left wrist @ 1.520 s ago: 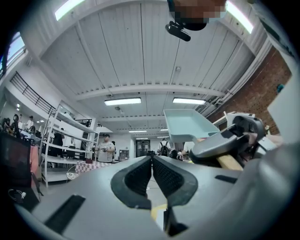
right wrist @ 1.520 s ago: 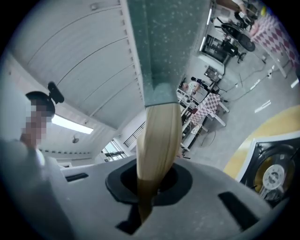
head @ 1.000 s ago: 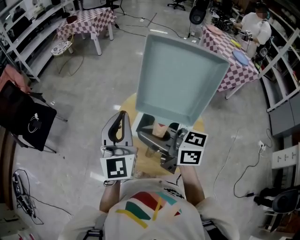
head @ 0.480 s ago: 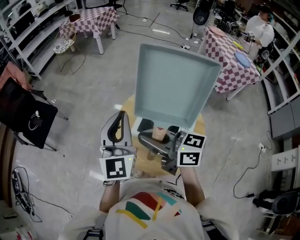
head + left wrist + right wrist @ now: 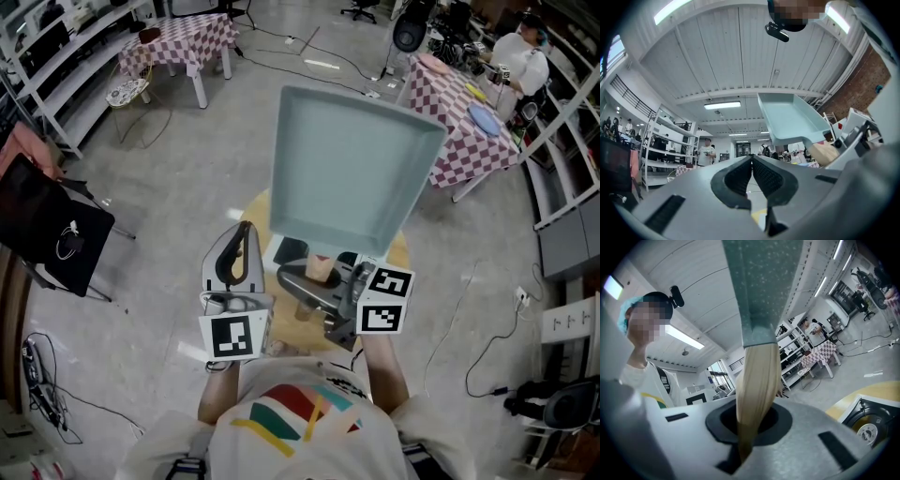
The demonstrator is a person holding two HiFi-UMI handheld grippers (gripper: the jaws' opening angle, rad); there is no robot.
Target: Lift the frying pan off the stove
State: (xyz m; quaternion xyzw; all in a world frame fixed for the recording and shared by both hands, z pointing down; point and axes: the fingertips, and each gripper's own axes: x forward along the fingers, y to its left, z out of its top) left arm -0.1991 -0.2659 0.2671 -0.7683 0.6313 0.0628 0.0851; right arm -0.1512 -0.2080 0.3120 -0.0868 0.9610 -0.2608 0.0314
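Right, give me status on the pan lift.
Right gripper shut on wooden handle. Left gripper shut, empty. Frying pan held up off the stove. Nothing seen in the way.

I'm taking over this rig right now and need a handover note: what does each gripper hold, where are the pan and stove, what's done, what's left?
Right gripper: shut on the wooden handle of the frying pan.
Left gripper: jaws together, nothing between them, beside the right one.
Frying pan: held in the air above the stove, which sits on the round yellow table.
Done: the pan is lifted off the stove.
Left: probably nothing of the lift itself; hold the pan steady.
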